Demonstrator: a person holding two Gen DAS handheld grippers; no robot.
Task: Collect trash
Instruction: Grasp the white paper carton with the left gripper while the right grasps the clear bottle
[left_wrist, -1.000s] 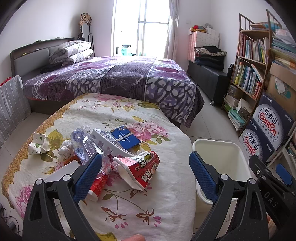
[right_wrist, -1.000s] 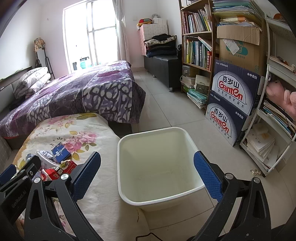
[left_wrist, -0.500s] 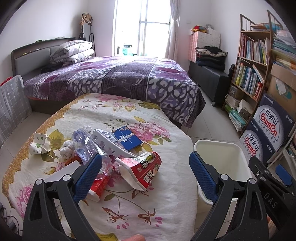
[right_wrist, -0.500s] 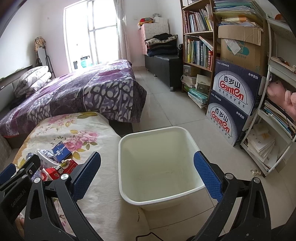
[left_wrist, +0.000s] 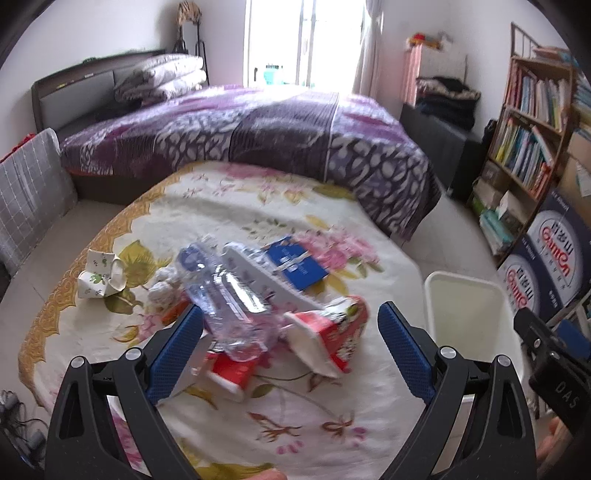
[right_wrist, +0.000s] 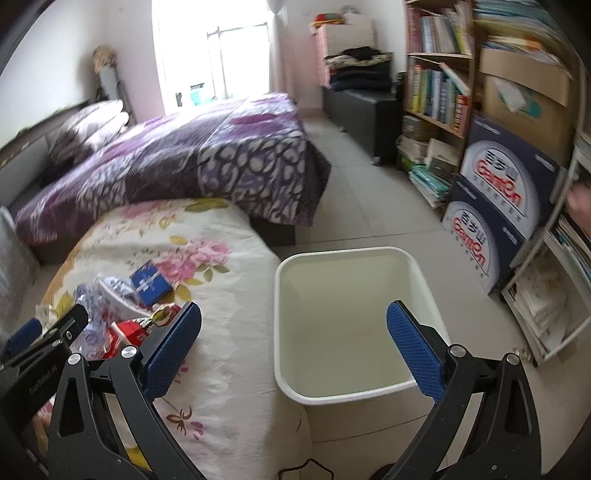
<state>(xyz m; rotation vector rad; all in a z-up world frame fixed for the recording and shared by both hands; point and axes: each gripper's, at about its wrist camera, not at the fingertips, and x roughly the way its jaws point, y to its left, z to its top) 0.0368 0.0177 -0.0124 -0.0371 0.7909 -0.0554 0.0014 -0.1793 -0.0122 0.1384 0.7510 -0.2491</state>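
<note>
Blue-padded left gripper stands lower and nearer the trash pile than half a second ago: the crushed clear plastic bottle and the red snack wrapper now lie between its fingers in view, whereas before they sat above the left pad. Both now-views are motion-blurred.

Left gripper: jaws spread wide, holding nothing, touching nothing visibly. The pile rests on the floral-covered counter; a blue booklet lies just behind the bottle, a crumpled paper cup well to the left.

Right gripper: jaws likewise wide apart and empty, tilted more than before. The white bin stands on the floor touching the counter's edge, its rim between the right gripper's fingers in view. The trash pile lies left of the right gripper's left pad.
</note>
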